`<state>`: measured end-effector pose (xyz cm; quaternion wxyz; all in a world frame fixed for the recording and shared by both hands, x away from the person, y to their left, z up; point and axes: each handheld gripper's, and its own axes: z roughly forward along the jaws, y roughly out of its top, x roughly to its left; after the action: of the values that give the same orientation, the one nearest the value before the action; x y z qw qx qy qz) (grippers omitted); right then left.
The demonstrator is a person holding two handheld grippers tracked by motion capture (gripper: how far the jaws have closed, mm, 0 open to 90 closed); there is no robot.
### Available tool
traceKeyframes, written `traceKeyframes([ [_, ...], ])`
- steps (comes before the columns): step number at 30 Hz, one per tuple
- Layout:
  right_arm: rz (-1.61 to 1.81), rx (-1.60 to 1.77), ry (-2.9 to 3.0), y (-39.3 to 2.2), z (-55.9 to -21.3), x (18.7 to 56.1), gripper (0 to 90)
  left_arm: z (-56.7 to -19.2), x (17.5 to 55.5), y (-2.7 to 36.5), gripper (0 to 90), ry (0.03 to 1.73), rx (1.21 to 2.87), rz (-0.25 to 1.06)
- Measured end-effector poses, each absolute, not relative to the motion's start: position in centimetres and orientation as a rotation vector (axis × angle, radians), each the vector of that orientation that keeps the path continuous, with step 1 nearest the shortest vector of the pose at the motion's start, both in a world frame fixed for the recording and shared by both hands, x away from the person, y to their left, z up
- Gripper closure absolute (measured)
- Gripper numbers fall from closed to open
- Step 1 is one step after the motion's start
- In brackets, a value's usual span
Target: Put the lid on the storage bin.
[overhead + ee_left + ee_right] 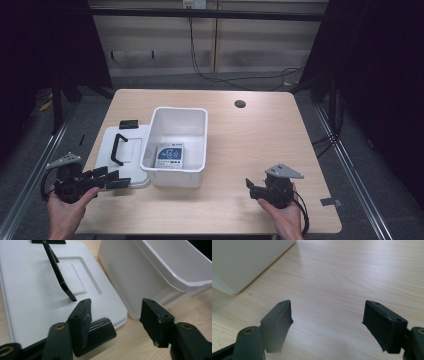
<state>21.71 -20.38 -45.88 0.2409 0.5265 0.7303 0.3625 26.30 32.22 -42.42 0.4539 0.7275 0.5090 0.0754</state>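
Hovering wide open and empty: left tool [112, 178] over the near corner of the white lid [30, 290], its black latch [100, 333] just beneath. Probably preparing to lift that lid onto the bin [177, 145] beside. Right tool [328, 325] gaping, empty, over bare counter [342, 277]. Packet [170, 156] inside bin, print unreadable.

We see our left gripper [116, 179] black with a grey three-cornered plate, our right gripper [248, 185] likewise, black cables trailing from both, brass-ringed pivots and small screw holes on worn, chipped jaw pads [279, 320], our forearms bare of sleeves
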Motion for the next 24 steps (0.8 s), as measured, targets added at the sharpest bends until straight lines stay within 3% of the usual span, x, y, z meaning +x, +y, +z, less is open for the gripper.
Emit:
traceKeyframes([
  [15, 1.041, 1.456, 2.046, -19.9, -45.3, 21.3, 24.4, -42.1, 27.0, 32.2, 44.3, 1.297, 1.848, 0.163],
  [24, 1.060, 1.436, 2.072, -19.6, -45.2, 21.4, 23.6, -40.9, 27.1, 32.4, 48.9, 1.359, 1.856, 0.130],
])
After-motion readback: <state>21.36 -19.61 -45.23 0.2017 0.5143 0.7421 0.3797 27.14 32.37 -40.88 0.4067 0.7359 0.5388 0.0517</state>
